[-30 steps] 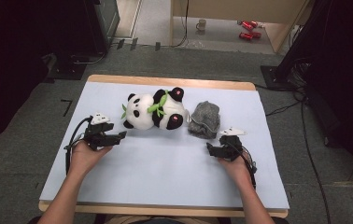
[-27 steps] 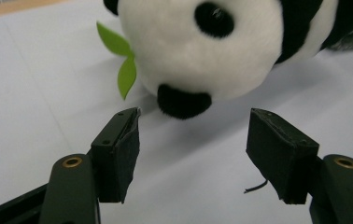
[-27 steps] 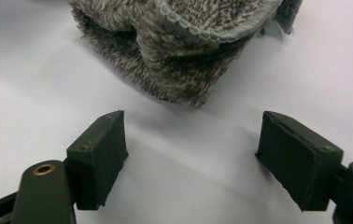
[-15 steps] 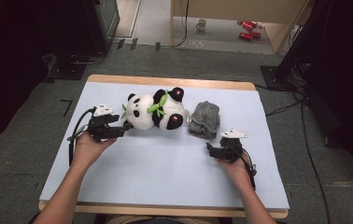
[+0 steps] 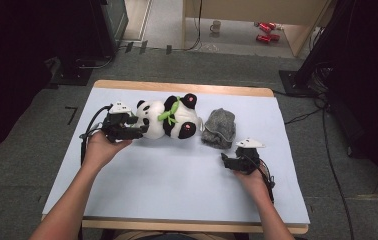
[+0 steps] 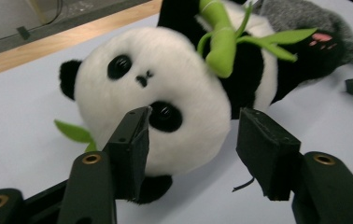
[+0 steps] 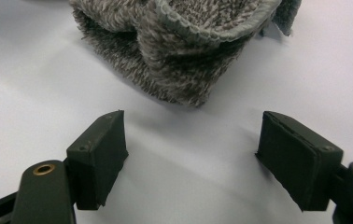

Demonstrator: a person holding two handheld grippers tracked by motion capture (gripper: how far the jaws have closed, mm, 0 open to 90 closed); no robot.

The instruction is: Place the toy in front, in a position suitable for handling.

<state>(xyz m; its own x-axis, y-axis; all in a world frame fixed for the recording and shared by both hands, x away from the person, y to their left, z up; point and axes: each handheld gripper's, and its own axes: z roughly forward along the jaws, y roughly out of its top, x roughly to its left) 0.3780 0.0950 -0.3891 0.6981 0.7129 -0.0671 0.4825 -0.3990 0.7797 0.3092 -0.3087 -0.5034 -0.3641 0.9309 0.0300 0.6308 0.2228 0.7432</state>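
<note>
My left gripper (image 5: 136, 126) has its jaws around the panda plush (image 5: 169, 120), at the head: one pad lies against the face by the eye, the other stands clear at the cheek, so no clamp yet (jaws have just been closing, head between them). In the left gripper view the panda lies on its side on the pale blue mat (image 5: 177, 185), its green bamboo sprig (image 6: 221, 44) at 12 o'clock from my jaws, the body running off toward 1 o'clock.

My right gripper (image 5: 227, 161) is released, jaws wide with nothing in them, resting on the mat. The grey knit hat (image 7: 184, 42) sits at 12 o'clock from it, near but apart. In the high view the hat is at 3 o'clock of the panda, just beside its feet.

Step, as I judge it: taking hold of the panda's head. Next: finish the squeeze until both pads bite the plush, then lift; the right goes forward to the hat's rim. Risk: the soft round head slips out.
</note>
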